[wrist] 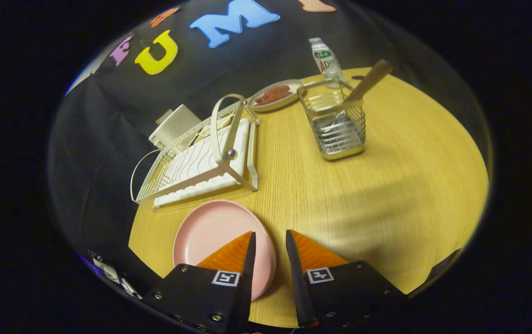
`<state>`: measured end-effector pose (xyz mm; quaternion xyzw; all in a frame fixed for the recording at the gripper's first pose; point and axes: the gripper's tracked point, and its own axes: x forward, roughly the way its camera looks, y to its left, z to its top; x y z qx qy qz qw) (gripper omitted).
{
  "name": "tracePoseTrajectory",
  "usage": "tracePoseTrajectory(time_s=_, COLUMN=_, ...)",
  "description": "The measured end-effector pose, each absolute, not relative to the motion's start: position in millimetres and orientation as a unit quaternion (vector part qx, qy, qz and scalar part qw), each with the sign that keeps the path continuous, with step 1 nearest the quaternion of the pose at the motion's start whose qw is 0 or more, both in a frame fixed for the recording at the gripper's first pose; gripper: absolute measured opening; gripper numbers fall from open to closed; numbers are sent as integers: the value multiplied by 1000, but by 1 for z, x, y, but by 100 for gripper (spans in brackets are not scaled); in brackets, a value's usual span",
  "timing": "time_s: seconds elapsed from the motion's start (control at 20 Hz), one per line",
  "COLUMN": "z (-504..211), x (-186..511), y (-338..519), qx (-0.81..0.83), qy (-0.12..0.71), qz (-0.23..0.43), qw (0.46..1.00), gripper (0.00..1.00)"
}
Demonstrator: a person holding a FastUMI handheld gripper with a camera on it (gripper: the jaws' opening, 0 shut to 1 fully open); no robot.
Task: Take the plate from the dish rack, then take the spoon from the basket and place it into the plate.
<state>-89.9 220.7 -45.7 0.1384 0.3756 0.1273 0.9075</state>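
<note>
The empty dish rack (201,157) sat far left. The pink plate (215,236) lay flat on the worktop (386,185), partly under the left finger. The fingers (268,239) were slightly spread, holding nothing. Far right, the spoon (361,88) leaned in the wire basket (338,125); a careless pull might tip the light basket.

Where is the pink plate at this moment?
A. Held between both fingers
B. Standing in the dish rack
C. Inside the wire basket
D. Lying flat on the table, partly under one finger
D: the plate lies flat on the table in front of the rack, with one finger overlapping its rim; the gripper is open with nothing between its fingers.
</note>
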Motion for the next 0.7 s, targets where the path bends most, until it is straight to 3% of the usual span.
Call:
tracePoseTrajectory(time_s=0.55, z=117, x=-62, y=158, qx=65, qy=145, qz=74, qw=985, gripper=38)
tracePoseTrajectory(time_s=0.7, z=134, x=-56, y=141, qx=56, qy=95, qz=65, qw=992, gripper=46)
